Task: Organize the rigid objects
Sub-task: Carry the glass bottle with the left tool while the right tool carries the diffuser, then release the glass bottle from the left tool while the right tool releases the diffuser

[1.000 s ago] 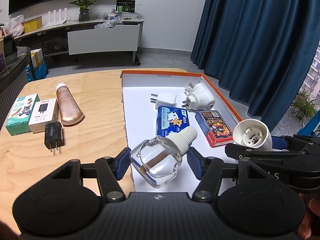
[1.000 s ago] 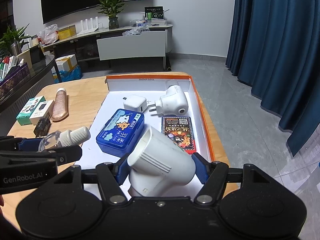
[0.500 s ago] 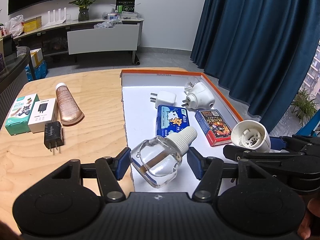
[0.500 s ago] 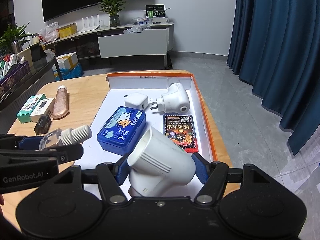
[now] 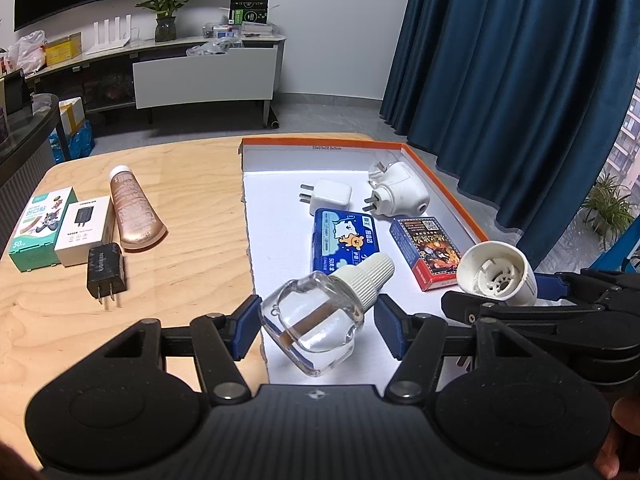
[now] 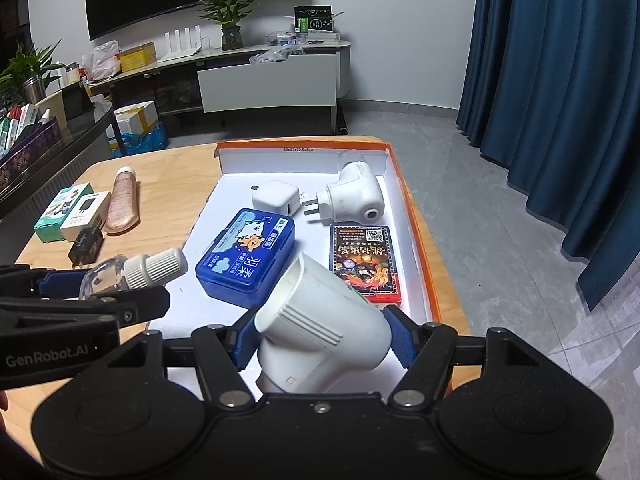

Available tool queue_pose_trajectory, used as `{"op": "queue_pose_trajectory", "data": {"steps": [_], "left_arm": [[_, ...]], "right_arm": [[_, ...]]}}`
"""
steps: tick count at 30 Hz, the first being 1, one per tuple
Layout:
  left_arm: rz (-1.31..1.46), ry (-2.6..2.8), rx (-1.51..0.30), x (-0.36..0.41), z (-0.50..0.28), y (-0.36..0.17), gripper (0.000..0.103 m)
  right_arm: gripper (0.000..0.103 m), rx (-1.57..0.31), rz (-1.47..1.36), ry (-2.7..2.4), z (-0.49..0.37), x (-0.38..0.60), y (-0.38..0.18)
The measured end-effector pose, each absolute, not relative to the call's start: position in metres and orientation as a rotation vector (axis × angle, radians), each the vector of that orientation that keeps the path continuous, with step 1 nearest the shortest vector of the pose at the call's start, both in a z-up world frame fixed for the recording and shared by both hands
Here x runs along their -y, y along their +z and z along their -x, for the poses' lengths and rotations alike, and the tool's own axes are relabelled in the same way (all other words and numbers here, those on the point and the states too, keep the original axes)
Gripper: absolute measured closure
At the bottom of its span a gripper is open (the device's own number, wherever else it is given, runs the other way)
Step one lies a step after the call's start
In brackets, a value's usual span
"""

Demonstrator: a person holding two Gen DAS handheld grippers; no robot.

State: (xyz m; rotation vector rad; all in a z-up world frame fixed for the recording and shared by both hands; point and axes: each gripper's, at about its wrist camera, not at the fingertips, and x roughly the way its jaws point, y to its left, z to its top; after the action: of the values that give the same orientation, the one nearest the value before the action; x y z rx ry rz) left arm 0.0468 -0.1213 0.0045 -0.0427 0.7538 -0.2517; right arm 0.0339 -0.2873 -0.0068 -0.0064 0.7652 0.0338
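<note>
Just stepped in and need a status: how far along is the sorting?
Done: two white plugs, a blue case and a card box lie in the tray. In hand: left tool holds a clear bottle, right tool a white holder. Left: tube, two boxes, black charger on the table.

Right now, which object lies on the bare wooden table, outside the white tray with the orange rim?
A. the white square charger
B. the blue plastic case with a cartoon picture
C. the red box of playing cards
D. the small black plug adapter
D: the small black plug adapter rests on the wooden table left of the white tray with the orange rim, while the other three lie inside that tray.
</note>
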Motion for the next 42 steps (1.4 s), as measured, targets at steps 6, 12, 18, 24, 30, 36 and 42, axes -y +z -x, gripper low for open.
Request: {"op": "queue_pose_trajectory", "data": {"steps": [6,12,18,24,30,36,42], "left_arm": [[0.043,-0.251,-0.755,0.121,-0.047,0.004,0.040],[0.042,-0.251,-0.758,0.121,-0.047,0.003,0.040],[0.042,-0.252,-0.764,0.121,-0.048,0.001,0.040],[0.037,-0.254,-0.777,0.122,-0.050,-0.003,0.040],[0.024,-0.275,-0.795,0.127,-0.051,-0.008,0.040],[0.020,-0.292,-0.812,0.131,-0.053,-0.013,0.040],[0.025,-0.335,-0.839,0.136,-0.057,-0.019,0.040]], "right_arm": [[0.025,-0.767,0.007,0.035,-0.034,0.287,-0.008],[0.025,-0.773,0.008,0.037,-0.034,0.286,-0.010],[0.025,-0.776,0.007,0.034,-0.035,0.287,-0.012],[0.024,-0.789,0.003,0.025,-0.038,0.288,-0.016],[0.024,-0.803,-0.004,0.008,-0.040,0.290,-0.020],[0.024,-0.817,-0.005,-0.008,-0.042,0.293,-0.023],[0.024,-0.822,0.007,-0.042,-0.043,0.294,-0.024]]}}
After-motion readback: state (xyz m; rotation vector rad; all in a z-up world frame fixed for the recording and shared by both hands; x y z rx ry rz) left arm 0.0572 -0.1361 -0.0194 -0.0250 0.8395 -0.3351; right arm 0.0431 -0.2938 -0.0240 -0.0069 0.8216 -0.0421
